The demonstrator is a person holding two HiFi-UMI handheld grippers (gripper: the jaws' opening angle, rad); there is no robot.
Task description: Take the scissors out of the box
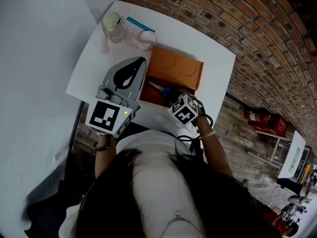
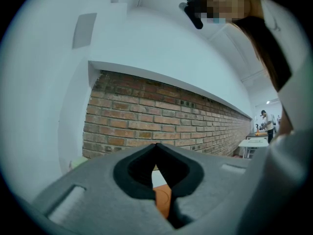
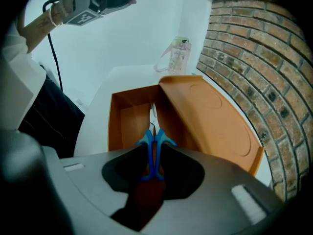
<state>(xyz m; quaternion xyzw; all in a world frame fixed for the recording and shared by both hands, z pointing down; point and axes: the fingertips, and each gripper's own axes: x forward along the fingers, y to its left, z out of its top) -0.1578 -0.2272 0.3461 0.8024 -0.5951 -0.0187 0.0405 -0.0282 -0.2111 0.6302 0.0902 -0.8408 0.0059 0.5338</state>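
Our right claw seems clamped on the blue scissors, centre frame. Let's lift straight up, keeping the blades clear of the orange box. Left claw is pressed together, empty.

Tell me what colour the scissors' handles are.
Blue. The scissors show best in the right gripper view, lying in the orange box.

The white table stands in a corner. A plain white wall is at left, a brick wall far and right.
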